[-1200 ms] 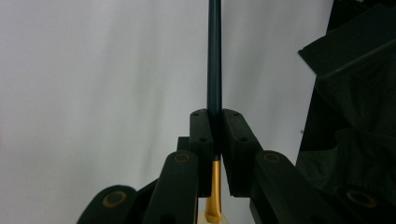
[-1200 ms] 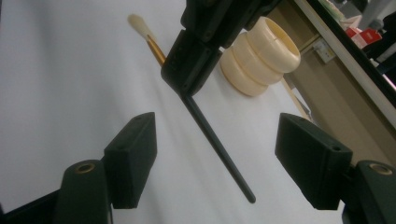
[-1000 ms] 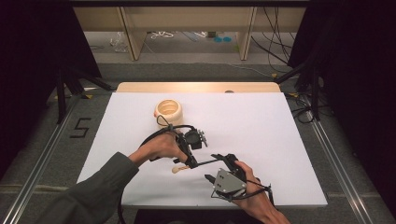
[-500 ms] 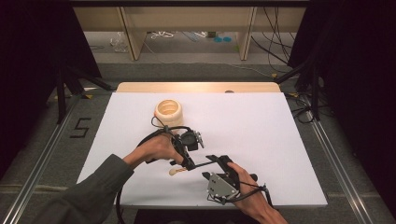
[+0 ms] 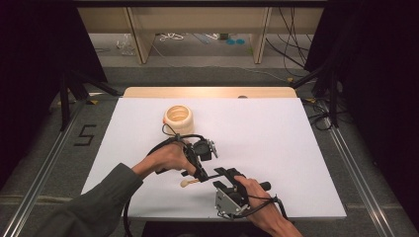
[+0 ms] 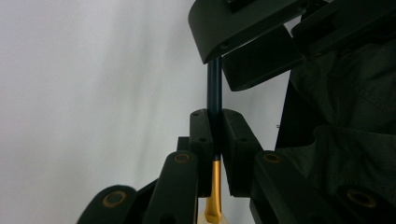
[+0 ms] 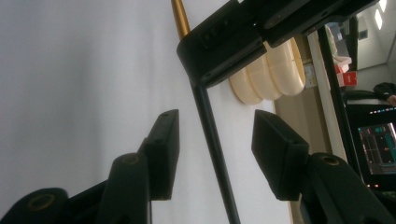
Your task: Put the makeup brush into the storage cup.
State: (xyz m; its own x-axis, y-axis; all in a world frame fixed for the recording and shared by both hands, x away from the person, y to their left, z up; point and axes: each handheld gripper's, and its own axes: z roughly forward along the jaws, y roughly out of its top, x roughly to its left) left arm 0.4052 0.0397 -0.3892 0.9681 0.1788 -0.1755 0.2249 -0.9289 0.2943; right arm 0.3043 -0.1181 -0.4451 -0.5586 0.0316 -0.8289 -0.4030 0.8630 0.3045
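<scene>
One white table [image 5: 276,143] fills the middle of the high view, with a strip of bare wood along its far edge. On it stands one cream ribbed holder [image 5: 178,118], upper left of centre, round and open at the top.

Two grippers are in play, one per hand, both low in the frame just left of centre. The left gripper [image 5: 201,173] comes in from the lower left, held in the left hand [image 5: 168,157] on a dark-sleeved arm. The right gripper [image 5: 225,174] sits just to its right, held in the right hand [image 5: 259,195] near the bottom edge, its grey plate facing up.

There is one brush [image 5: 197,178]: a thin dark handle, a gold ferrule and a pale tip lying low over the table at bottom centre of the high view. In the left gripper view the left gripper's [image 6: 215,135] jaws are closed tight on the brush [image 6: 214,93] at the join of dark handle and gold band; the handle runs up the middle of the frame into the right gripper's [image 6: 261,56] dark jaws at the top.

In the right gripper view the right gripper's [image 7: 212,154] two jaws stand wide apart at the bottom of the frame, with the handle [image 7: 212,140] running up between them, touching neither. Above, the left gripper [image 7: 219,51] holds the brush, the gold ferrule showing at the top edge, and the holder [image 7: 271,70] lies behind it at upper right. One lit screen [image 7: 378,147] shows at the right edge.
</scene>
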